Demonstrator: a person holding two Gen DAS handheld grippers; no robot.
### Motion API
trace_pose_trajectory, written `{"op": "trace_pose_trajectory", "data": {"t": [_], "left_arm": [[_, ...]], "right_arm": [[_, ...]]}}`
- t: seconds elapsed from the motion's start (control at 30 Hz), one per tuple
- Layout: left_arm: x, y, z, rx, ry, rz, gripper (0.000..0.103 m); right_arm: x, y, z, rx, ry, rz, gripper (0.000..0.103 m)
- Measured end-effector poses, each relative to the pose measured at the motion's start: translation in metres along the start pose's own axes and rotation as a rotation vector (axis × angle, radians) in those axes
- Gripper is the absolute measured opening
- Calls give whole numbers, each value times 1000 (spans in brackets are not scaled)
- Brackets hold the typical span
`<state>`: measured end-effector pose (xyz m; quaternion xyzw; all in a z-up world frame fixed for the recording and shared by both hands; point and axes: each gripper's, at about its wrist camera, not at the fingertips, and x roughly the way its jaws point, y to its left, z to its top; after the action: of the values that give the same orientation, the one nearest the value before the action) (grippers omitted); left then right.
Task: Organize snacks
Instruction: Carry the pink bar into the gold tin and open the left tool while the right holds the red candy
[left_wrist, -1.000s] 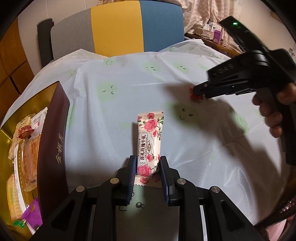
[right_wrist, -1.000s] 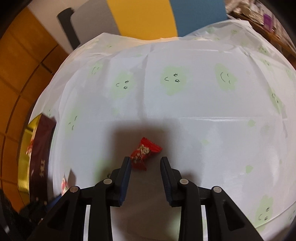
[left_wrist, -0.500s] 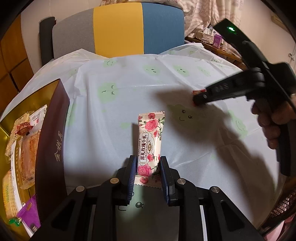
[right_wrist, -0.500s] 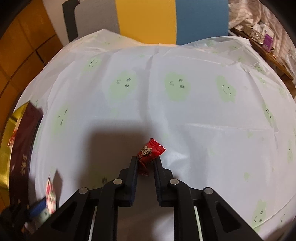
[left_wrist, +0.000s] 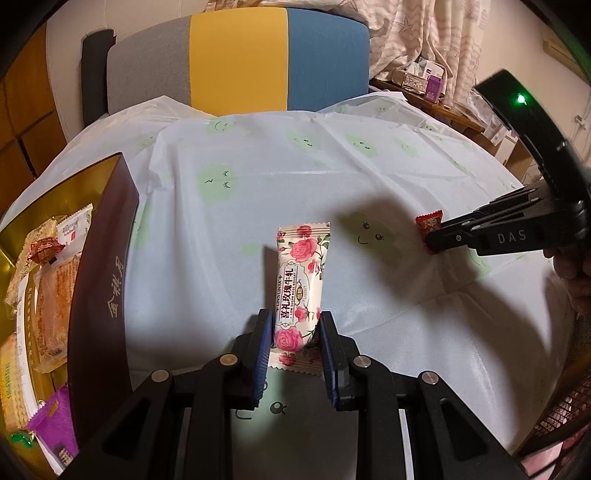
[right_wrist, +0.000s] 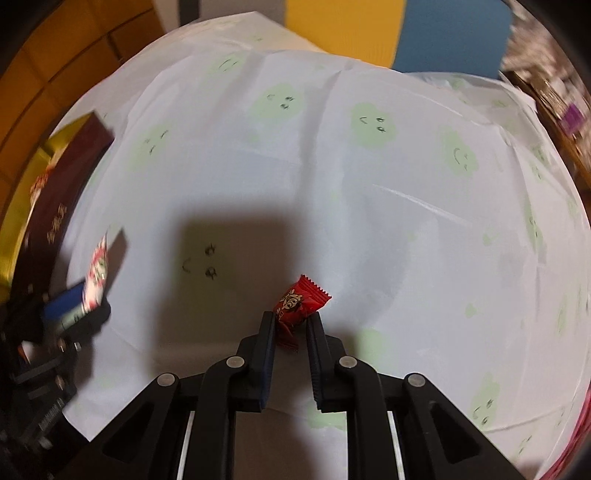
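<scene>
The left gripper (left_wrist: 295, 332) is clamped on the lower end of a rose-printed nougat packet (left_wrist: 300, 273), whose long cream wrapper sticks out ahead of the pads over the counter (left_wrist: 369, 177). The counter wears a pale cloth dotted with green smiling faces. Just to the left of this gripper stands the dark maroon wall of an open gift box (left_wrist: 99, 280) with gold characters on it. Inside its gold-lined tray lie several wrapped biscuits (left_wrist: 51, 295), a small red-wrapped sweet (left_wrist: 44, 248) and a purple packet (left_wrist: 55, 417) near the closest corner. That upright wall stands between the nougat and the tray.

To the right, the right gripper (right_wrist: 291, 325) pinches a small red candy (right_wrist: 299, 302), which juts from the fingertips above the cloth. In the left wrist view the same candy shows at the tip of the black tool, with part of a hand (left_wrist: 576, 273) on its handle at the frame edge. The cloth between the two grippers is bare except for shadows.

Behind the counter is a chair (left_wrist: 236, 59) with grey, yellow and blue panels. Farther right, a wooden ledge carries small boxes (left_wrist: 424, 77) in front of a pale curtain (left_wrist: 424, 29).
</scene>
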<state>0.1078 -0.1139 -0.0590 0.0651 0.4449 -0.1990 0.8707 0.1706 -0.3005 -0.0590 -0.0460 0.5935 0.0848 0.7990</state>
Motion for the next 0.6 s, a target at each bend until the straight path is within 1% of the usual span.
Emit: {"op": "trace_pose_trajectory", "data": {"t": [0.07,0.2,0.3,0.6], "left_arm": [[0,2,0,-4,-2,-5,25],[0,1,-1,4,-7,0,25],[0,-1,-1,6,-8,14,25],[-1,-7,-2,-5,-16,37,25]], "right_arm": [[1,-5,-4,-13,-12,17,16],[1,-12,-14,-17,-70,48,16],[1,-8,-15,-45,-76,25,16],[-3,-2,-24,-65,-94,-10,16]]}}
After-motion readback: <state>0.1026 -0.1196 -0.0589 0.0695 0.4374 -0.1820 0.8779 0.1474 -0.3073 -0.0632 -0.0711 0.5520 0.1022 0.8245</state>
